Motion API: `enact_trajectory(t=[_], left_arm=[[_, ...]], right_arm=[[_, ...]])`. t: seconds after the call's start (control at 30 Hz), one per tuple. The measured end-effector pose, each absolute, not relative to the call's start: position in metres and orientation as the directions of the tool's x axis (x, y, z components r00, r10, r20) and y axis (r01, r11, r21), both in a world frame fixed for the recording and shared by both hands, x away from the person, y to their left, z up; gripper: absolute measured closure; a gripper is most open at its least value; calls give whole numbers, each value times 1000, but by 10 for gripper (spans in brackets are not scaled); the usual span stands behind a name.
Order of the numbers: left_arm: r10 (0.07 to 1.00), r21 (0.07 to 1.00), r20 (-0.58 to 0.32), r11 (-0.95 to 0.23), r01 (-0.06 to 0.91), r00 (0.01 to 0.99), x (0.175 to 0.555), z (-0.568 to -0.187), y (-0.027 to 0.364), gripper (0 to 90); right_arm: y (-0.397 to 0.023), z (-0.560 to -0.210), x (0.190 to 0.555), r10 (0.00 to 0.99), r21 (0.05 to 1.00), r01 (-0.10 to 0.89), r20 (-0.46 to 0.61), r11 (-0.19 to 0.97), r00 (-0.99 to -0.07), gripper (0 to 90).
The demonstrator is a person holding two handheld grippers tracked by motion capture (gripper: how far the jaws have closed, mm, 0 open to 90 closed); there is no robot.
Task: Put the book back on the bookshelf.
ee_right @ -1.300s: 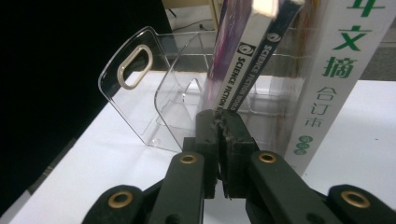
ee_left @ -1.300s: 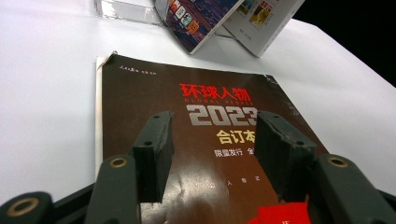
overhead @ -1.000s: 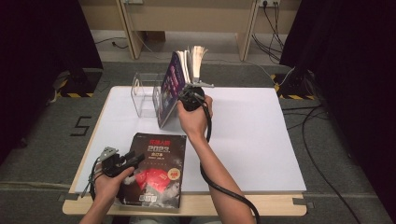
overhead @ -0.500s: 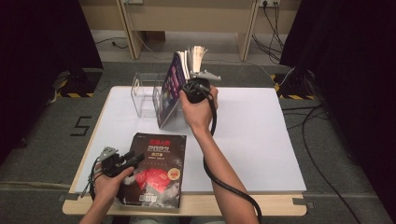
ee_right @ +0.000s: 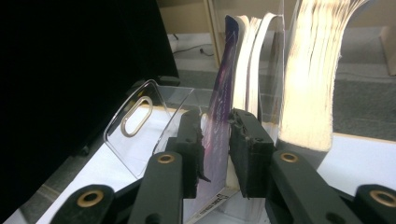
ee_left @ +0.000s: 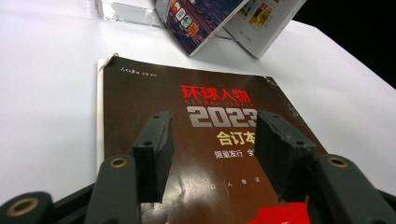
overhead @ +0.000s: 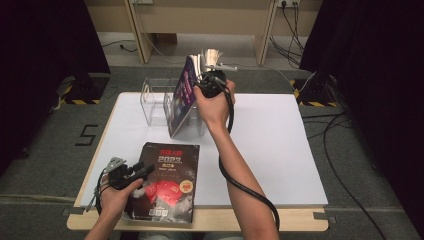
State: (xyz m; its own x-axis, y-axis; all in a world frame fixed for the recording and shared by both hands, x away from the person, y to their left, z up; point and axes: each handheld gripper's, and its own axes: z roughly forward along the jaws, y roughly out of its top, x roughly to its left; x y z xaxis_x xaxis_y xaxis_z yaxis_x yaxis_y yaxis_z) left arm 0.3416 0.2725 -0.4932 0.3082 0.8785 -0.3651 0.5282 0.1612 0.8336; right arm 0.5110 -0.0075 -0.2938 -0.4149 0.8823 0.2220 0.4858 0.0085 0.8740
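A: Surface: white tabletop (overhead: 270, 145), matte, on a pale wooden frame; grey carpet and dark curtains around. Contents?

B: Item one: clear acrylic rack (overhead: 156, 102), hard and glossy, slotted dividers with oval handle holes, standing at the far left of the table. Item two: purple-covered magazine (overhead: 181, 97), glossy and thin, leaning in the rack beside two cream-edged volumes (their pages fan out at the top).

A: Held how?

B: The right gripper (ee_right: 215, 140) straddles its lower edge. The jaws have just been opening; the cover sits between the pads, and whether they press it I cannot quite tell, probably not. A release after filing, I judge.

A: And nearer?

B: Item three: dark brown bound volume (overhead: 165, 182), flat at the near left edge, red and silver lettering, likely next for the rack. The left gripper (ee_left: 212, 154) hangs over it, jaws spread, gripping nothing.
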Motion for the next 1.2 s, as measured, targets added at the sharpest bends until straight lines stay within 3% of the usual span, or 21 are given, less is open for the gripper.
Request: enact_trajectory(t=[0.57,0.83,1.0,1.2], left_arm=[[877,831,-367,159,533,311,342,-494,271,466],[877,832,-365,157,532,311,342,-494,270,466],[877,831,-365,156,534,312,342,-495,269,466],[878,832,-362,151,534,315,342,-495,268,466]], right_arm=[[-15,-297,501,890,876,481,185,43,-417,674],[-17,-298,501,878,865,502,230,14,-421,665],[-23,-298,505,833,842,537,331,-50,-442,649],[-24,-299,503,826,845,532,337,-54,-451,645]])
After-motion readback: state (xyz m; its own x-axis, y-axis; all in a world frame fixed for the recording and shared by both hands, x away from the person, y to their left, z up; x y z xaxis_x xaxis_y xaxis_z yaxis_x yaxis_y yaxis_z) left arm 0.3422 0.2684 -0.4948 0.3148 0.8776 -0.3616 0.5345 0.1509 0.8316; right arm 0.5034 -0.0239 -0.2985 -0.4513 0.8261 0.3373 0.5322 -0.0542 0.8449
